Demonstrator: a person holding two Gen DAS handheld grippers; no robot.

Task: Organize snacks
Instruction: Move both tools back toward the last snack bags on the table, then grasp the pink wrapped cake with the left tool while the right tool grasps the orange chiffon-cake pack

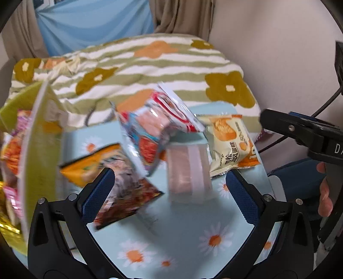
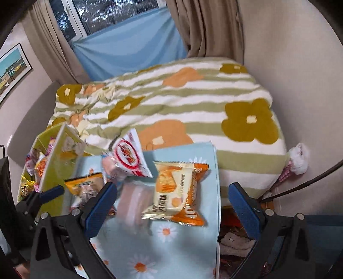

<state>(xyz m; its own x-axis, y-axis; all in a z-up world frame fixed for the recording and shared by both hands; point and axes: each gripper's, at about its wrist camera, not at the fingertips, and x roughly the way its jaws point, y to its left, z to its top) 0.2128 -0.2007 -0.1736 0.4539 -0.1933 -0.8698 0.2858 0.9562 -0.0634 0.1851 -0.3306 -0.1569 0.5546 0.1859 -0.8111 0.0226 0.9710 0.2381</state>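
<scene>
Left gripper [image 1: 169, 186] and right gripper [image 2: 172, 203] are both hanging wide open, gripping nothing, over the daisy-print blue table [image 2: 171, 253]. Cream-and-orange cake packet [image 2: 174, 193] is lying flat beside the blurred pink wrapped snack [image 1: 186, 173]. Only the left view is showing the dark brown snack packet [image 1: 126, 193]; only the right view is showing the window [image 2: 111, 12].

Two near wrist views, shared snack table [image 1: 182, 236].
</scene>
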